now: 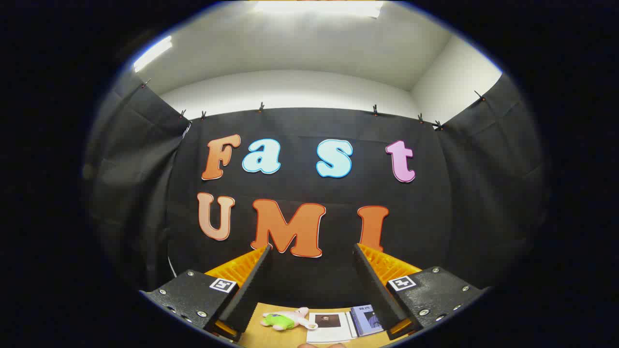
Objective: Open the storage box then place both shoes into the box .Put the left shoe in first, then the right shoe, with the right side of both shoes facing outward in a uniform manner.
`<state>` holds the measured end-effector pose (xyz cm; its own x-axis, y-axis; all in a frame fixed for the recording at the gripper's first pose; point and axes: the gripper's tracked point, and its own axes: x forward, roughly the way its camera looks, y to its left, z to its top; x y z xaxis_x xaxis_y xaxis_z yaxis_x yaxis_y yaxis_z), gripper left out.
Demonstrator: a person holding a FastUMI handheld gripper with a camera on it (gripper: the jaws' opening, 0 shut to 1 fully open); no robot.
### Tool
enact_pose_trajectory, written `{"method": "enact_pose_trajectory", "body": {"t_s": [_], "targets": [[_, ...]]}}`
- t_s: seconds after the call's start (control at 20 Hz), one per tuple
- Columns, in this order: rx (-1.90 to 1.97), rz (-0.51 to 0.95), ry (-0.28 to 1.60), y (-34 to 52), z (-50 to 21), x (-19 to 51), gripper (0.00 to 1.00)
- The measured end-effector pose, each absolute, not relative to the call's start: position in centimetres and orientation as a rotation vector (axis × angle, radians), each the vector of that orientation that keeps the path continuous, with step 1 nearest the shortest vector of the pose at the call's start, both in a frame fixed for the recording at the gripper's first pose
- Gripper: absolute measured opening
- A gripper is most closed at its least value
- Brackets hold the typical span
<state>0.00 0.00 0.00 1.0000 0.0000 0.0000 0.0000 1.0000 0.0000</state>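
The gripper (312, 251) is standing wide open, holding nothing, aimed level at the booth wall. Tilt it down first: where box and shoes are cannot be told. Between the 2 fingers on the counter (271, 309), a plush toy (286, 320) is lying left of 2 booklets (344, 326).

The camera rides on the tool (312, 251) and looks forward along its spread fingers. It faces the booth's cloth wall (459, 193), the table (271, 333) low beneath.
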Motion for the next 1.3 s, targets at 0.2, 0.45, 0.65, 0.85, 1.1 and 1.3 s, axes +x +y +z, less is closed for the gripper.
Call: {"method": "enact_pose_trajectory", "body": {"t_s": [0.2,0.45,0.65,0.85,1.1,1.3], "targets": [[0.012,0.017,0.014,1.1,0.4,0.1,0.98],[0.021,0.028,0.028,1.2,0.8,0.0,0.98],[0.033,0.017,0.053,0.4,0.3,-0.1,0.98],[0.048,0.019,0.089,0.0,-0.3,-0.4,0.98],[0.091,0.007,0.15,-0.9,-1.7,-0.5,0.98],[0.138,0.012,0.188,-1.2,-2.5,-0.7,0.98]]}}
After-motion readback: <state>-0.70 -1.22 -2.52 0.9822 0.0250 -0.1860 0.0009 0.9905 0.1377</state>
